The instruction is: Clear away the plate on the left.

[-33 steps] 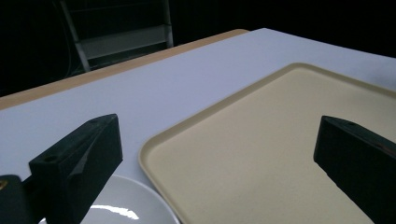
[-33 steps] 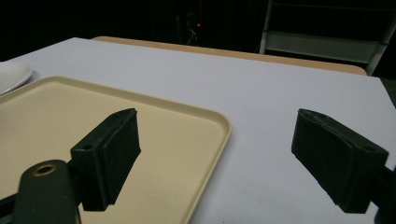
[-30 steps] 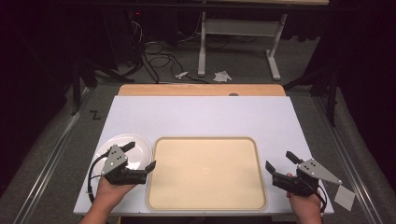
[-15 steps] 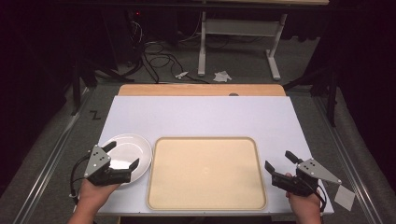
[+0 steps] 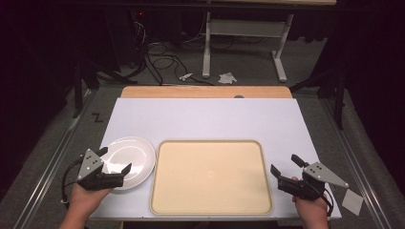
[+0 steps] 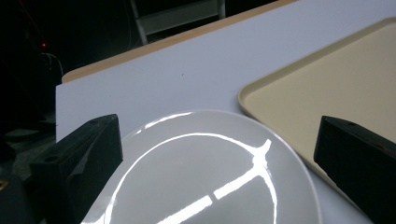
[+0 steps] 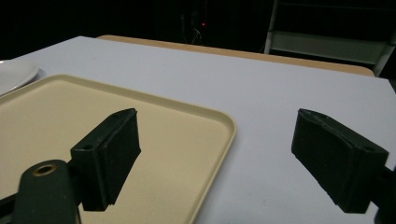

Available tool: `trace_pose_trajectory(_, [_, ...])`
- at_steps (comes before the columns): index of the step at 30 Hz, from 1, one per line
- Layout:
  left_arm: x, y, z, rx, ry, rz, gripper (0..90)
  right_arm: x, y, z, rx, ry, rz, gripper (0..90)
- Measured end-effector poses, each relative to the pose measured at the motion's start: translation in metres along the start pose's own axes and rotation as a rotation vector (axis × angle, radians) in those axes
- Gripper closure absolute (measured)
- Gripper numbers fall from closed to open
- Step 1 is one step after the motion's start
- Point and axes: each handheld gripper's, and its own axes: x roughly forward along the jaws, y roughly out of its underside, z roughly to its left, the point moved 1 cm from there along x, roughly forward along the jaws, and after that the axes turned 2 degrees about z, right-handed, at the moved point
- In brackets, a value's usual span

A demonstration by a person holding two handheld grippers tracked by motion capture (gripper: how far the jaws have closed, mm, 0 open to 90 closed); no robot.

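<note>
While the left gripper (image 5: pixel 120 172) hangs over the near rim of the white plate (image 5: pixel 130 158) with its jaws spread wide and holding nothing, the sensible move, as I judge it, is to settle one jaw under that rim and one above before closing, since glazed ware slips. The plate lies just left of the beige tray (image 5: pixel 210 175). The right gripper (image 5: pixel 285 168), also wide and empty, waits by the tray's right edge. Compared with a second ago, the left gripper has drawn back leftward, uncovering more plate; the right has not moved

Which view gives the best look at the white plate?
The high view: the white plate shows nearly whole, left of the tray. The left gripper view crops it close, with glare; the right gripper view catches just an edge.
</note>
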Motion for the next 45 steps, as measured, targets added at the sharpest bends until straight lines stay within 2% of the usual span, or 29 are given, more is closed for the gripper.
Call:
trace_pose_trajectory(2, [-0.001, 0.001, 0.000, 0.005, 0.001, 0.008, 1.9, -0.001, -0.001, 0.000, -0.011, 0.000, -0.007, 16.2])
trace_pose_trajectory(3, [-0.003, 0.003, -0.001, 0.033, -0.010, 0.022, 1.8, 0.000, -0.001, 0.000, -0.016, 0.000, -0.007, 16.2])
trace_pose_trajectory(5, [-0.003, 0.003, -0.002, 0.046, -0.018, 0.032, 1.8, 0.000, -0.001, 0.001, -0.012, -0.001, -0.002, 16.2])
trace_pose_trajectory(7, [-0.004, 0.004, -0.007, 0.093, -0.042, 0.068, 1.9, 0.000, -0.001, 0.001, -0.010, 0.001, 0.002, 16.2])
trace_pose_trajectory(8, [-0.004, 0.004, -0.007, 0.093, -0.042, 0.068, 1.9, 0.000, -0.001, 0.002, -0.010, 0.003, 0.004, 16.1])
trace_pose_trajectory(9, [-0.004, 0.005, -0.010, 0.141, -0.053, 0.100, 1.9, -0.001, -0.001, 0.002, -0.012, 0.001, -0.003, 16.1])
trace_pose_trajectory(10, [-0.004, 0.007, -0.012, 0.168, -0.059, 0.117, 1.9, -0.001, -0.001, 0.003, -0.014, -0.002, -0.006, 16.2])
trace_pose_trajectory(15, [-0.002, 0.013, -0.017, 0.264, -0.060, 0.194, 3.8, 0.000, -0.001, 0.002, -0.016, -0.004, -0.004, 16.1])
trace_pose_trajectory(16, [-0.002, 0.013, -0.017, 0.264, -0.060, 0.194, 4.5, 0.000, -0.001, 0.002, -0.016, -0.004, -0.004, 16.1])
trace_pose_trajectory(19, [0.003, 0.017, -0.024, 0.344, -0.048, 0.254, 6.0, 0.001, -0.001, 0.002, -0.014, -0.010, 0.001, 16.2])
trace_pose_trajectory(22, [0.007, 0.018, -0.032, 0.413, -0.043, 0.292, 6.3, 0.001, -0.001, 0.002, -0.013, -0.011, 0.001, 16.2])
trace_pose_trajectory(23, [0.007, 0.018, -0.032, 0.413, -0.043, 0.292, 6.6, 0.001, -0.001, 0.002, -0.013, -0.011, 0.001, 16.2])
trace_pose_trajectory(27, [0.013, 0.020, -0.045, 0.518, -0.014, 0.337, 10.1, 0.000, -0.001, 0.003, -0.010, -0.008, -0.001, 16.2])
trace_pose_trajectory(28, [0.013, 0.020, -0.045, 0.518, -0.014, 0.337, 11.9, 0.000, -0.001, 0.003, -0.010, -0.008, -0.001, 16.2])
trace_pose_trajectory(30, [0.016, 0.021, -0.052, 0.585, -0.003, 0.365, 15.2, 0.002, -0.001, 0.003, -0.016, -0.009, 0.001, 16.2])
trace_pose_trajectory(32, [0.018, 0.022, -0.056, 0.631, 0.000, 0.382, 16.5, 0.002, -0.001, 0.003, -0.019, -0.012, 0.003, 16.2])
trace_pose_trajectory(34, [0.018, 0.023, -0.057, 0.646, 0.002, 0.388, 17.1, 0.002, -0.001, 0.004, -0.021, -0.012, 0.004, 16.2])
trace_pose_trajectory(35, [0.019, 0.024, -0.060, 0.674, 0.001, 0.400, 17.9, 0.001, -0.001, 0.004, -0.022, -0.009, 0.003, 16.2])
trace_pose_trajectory(37, [0.018, 0.025, -0.061, 0.679, 0.002, 0.402, 19.4, 0.000, -0.001, 0.003, -0.017, -0.007, 0.004, 16.2])
trace_pose_trajectory(45, [0.020, 0.026, -0.064, 0.737, -0.012, 0.435, 23.9, 0.000, -0.002, 0.003, -0.023, -0.015, -0.005, 16.2])
